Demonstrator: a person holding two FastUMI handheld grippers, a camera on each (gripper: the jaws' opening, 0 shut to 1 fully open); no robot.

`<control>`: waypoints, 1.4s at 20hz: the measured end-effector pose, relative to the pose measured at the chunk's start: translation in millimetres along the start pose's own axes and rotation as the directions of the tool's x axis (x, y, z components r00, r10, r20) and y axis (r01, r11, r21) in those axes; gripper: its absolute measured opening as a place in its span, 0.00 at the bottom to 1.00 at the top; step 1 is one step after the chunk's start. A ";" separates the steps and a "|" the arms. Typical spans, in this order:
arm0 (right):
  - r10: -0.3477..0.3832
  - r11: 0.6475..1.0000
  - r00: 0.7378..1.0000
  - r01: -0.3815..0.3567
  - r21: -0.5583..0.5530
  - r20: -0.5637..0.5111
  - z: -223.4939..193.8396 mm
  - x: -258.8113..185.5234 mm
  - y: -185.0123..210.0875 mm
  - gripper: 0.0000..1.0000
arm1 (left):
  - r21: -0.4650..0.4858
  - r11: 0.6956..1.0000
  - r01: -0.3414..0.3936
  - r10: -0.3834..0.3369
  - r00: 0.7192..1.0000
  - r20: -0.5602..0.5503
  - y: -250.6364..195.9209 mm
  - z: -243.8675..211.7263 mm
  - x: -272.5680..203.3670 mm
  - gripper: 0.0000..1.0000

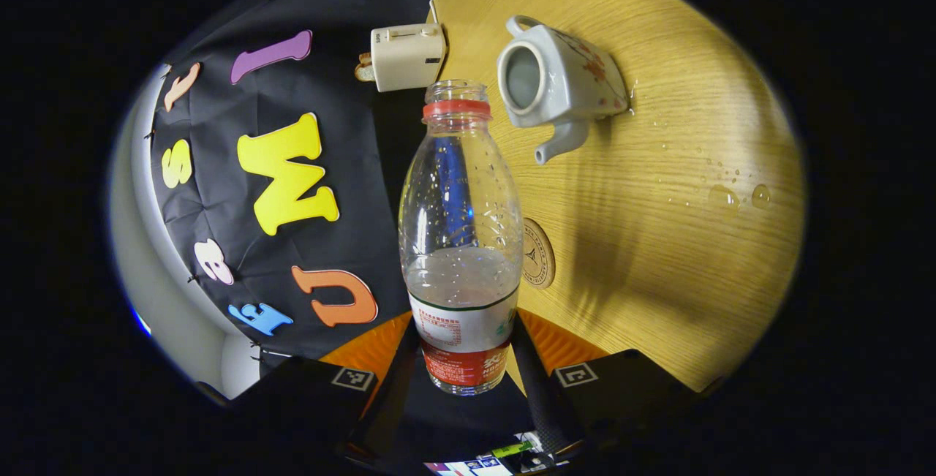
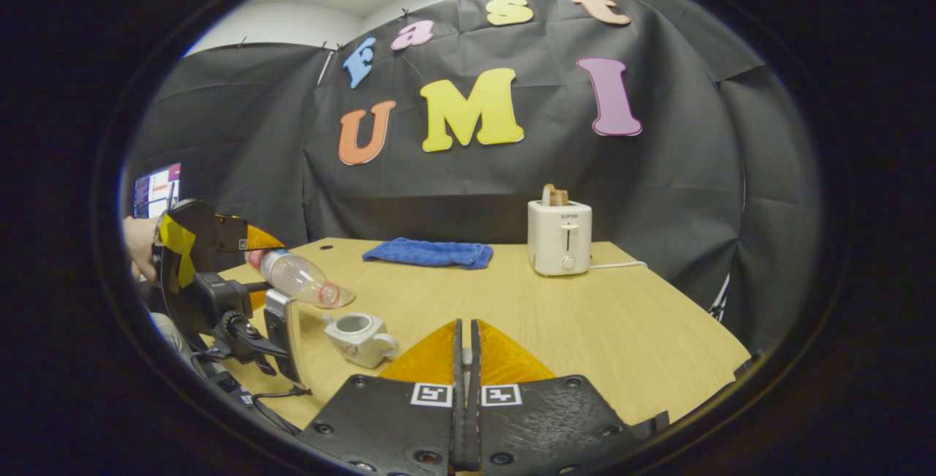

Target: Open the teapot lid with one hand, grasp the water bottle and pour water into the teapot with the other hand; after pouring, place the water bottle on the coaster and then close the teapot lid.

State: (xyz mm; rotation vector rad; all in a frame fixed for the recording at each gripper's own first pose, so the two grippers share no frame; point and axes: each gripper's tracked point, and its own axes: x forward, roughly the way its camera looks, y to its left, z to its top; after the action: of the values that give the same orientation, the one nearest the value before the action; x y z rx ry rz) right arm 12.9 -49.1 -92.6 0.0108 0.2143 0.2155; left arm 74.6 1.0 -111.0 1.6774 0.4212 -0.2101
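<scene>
Two grippers, one task set. Left gripper (image 1: 466,359): both fingers clamped on the labelled lower body of a clear plastic water bottle with a red neck ring (image 1: 461,242), uncapped, partly filled; in the right gripper view the bottle (image 2: 298,276) lies tilted, mouth downward, above and apart from the pot, carried by a hand (image 2: 139,242) at 9 o'clock. White ceramic teapot with red floral print (image 1: 559,81): at 1 o'clock in the left gripper view, lid off, opening bare, standing on the light wooden table (image 1: 658,257); water droplets (image 1: 731,194) lie on the wood at 3 o'clock. Round wooden coaster (image 1: 539,253): just behind the bottle, partly hidden. Right gripper (image 2: 466,388): fingers pressed together; whether anything is nipped between them cannot be told. Also listed: cream toaster (image 2: 559,237) at 1 o'clock in the right gripper view; folded blue cloth (image 2: 430,252) at 12 o'clock near the table's far edge.
</scene>
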 end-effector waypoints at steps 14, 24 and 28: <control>0.000 0.999 1.000 0.000 0.034 -0.002 -3.6 0.6 -6.9 0.00 | 0.146 0.989 0.001 0.004 0.999 -0.034 15.7 -0.2 -3.2 0.75; 0.008 0.999 1.000 -0.008 0.054 -0.002 -7.2 1.0 -9.9 0.00 | 0.215 0.977 -0.002 0.013 0.999 -0.050 26.0 8.1 -5.3 0.74; 0.008 0.998 1.000 -0.008 0.064 -0.001 -8.3 1.6 -13.5 0.00 | 0.237 0.971 0.001 0.013 0.998 -0.058 31.4 10.2 -4.5 0.74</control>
State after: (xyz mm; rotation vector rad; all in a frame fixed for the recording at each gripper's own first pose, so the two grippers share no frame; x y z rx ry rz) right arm 15.5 -62.0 -101.6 0.0746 0.2225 0.2170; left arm 83.9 -12.9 -82.2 1.9234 0.4492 -0.2126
